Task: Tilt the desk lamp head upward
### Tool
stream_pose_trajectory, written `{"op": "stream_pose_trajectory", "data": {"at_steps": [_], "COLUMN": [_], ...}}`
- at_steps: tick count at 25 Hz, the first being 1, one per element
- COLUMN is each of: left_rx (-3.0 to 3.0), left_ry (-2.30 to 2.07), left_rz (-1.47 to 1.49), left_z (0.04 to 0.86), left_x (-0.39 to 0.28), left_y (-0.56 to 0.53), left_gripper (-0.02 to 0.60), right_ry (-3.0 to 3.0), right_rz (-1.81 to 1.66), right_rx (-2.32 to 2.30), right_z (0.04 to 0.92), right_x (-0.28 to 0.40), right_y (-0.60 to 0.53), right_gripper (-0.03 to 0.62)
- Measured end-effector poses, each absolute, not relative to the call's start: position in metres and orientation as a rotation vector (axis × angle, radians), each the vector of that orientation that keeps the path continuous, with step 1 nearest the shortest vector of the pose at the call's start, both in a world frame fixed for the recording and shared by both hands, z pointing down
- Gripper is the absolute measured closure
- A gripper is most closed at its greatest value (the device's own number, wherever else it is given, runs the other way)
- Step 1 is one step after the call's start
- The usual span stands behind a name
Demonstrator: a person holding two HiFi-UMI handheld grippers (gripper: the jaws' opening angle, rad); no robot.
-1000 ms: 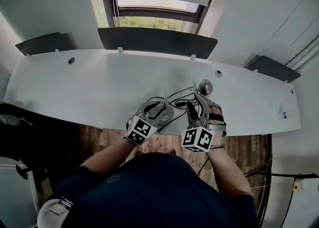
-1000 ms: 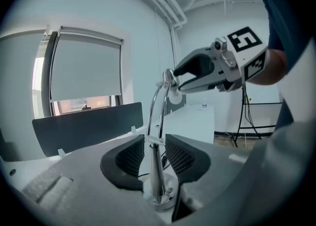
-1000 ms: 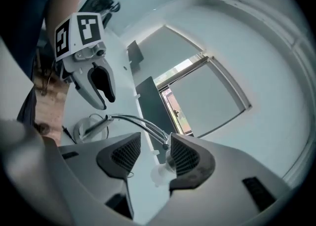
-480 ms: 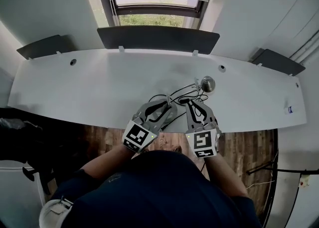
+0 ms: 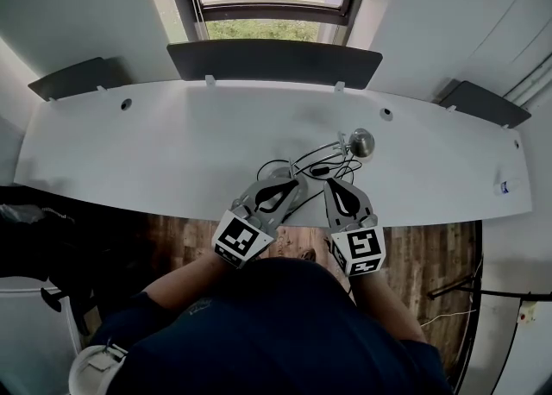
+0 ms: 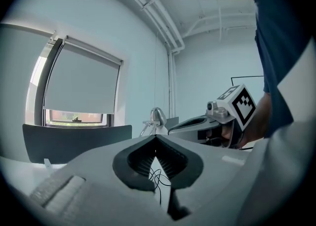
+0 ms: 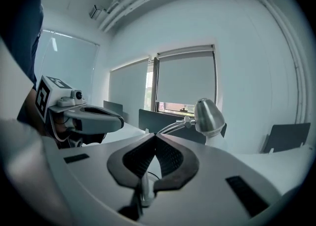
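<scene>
The desk lamp's silver cone head [image 5: 361, 141] stands on a thin metal arm [image 5: 320, 153] over the white desk, with black cable [image 5: 278, 168] looped at its foot. In the right gripper view the lamp head [image 7: 208, 116] rises just beyond and right of the jaw tips, untouched. In the left gripper view the lamp head [image 6: 158, 116] shows farther off, past the tips. My left gripper [image 5: 293, 183] [image 6: 156, 137] is closing, tips together, nothing between them. My right gripper [image 5: 330, 184] [image 7: 156, 135] is closing too, tips met and empty. Both hover at the desk's near edge.
The long curved white desk [image 5: 129, 152] runs left to right, with a dark partition panel [image 5: 276, 61] and a window behind. A small object [image 5: 503, 186] lies at its far right end. Wooden floor [image 5: 423, 255] shows below the near edge.
Both grippers' jaws went from wide open to closed. Both hands drew back a little toward the desk's near edge, the right one away from the lamp. The lamp stays put.
</scene>
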State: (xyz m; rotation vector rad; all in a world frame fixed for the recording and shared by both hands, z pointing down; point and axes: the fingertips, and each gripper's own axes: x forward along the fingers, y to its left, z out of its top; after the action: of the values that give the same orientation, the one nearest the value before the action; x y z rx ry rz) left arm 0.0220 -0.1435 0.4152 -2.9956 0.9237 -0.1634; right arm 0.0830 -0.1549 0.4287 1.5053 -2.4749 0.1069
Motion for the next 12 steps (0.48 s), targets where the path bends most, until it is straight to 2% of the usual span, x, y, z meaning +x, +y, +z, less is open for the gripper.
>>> {"op": "stream_pose_trajectory", "data": {"at_steps": [12], "left_rx": [-2.997], "left_ry": [0.917], "left_rz": [-0.186], "left_z": [0.423], "left_x": [0.026], "left_y": [-0.138], "left_gripper": [0.575], "right_ry": [-2.523], "right_rz": [0.212], "right_rx": [1.463], "right_z": [0.446], "right_x": [0.077], "right_y": [-0.146], "right_gripper": [0.585]}}
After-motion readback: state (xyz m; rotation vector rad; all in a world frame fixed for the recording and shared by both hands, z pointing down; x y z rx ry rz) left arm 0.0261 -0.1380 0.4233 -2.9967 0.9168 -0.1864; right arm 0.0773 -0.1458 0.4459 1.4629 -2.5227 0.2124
